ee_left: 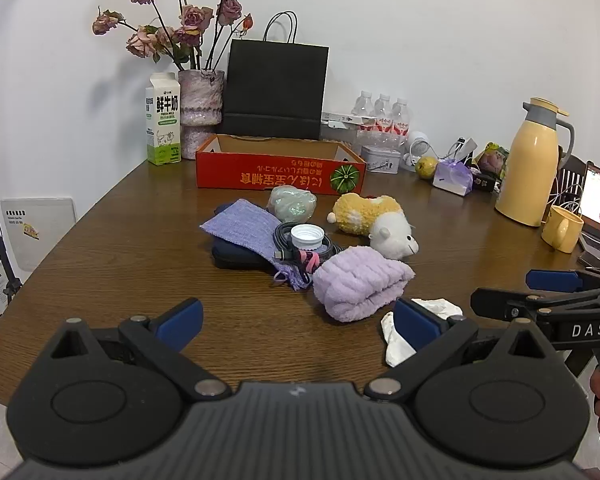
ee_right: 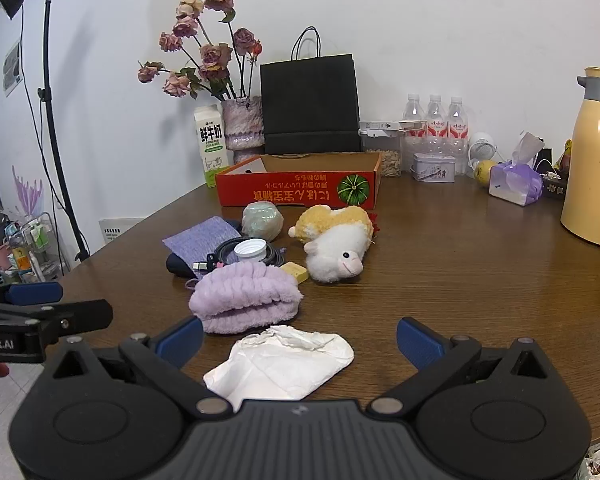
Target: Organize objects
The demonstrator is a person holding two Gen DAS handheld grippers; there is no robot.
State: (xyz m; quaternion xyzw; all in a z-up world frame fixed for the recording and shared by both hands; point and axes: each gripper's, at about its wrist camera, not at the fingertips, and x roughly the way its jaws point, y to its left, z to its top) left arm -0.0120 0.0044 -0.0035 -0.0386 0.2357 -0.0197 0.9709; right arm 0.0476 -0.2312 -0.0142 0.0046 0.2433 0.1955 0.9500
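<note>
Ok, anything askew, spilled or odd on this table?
Nothing spilled. The red cardboard box sits with its print upside down toward the cameras. The white-and-yellow plush sheep lies on its side, and a crumpled white tissue lies loose at the near edge of the wooden table.
</note>
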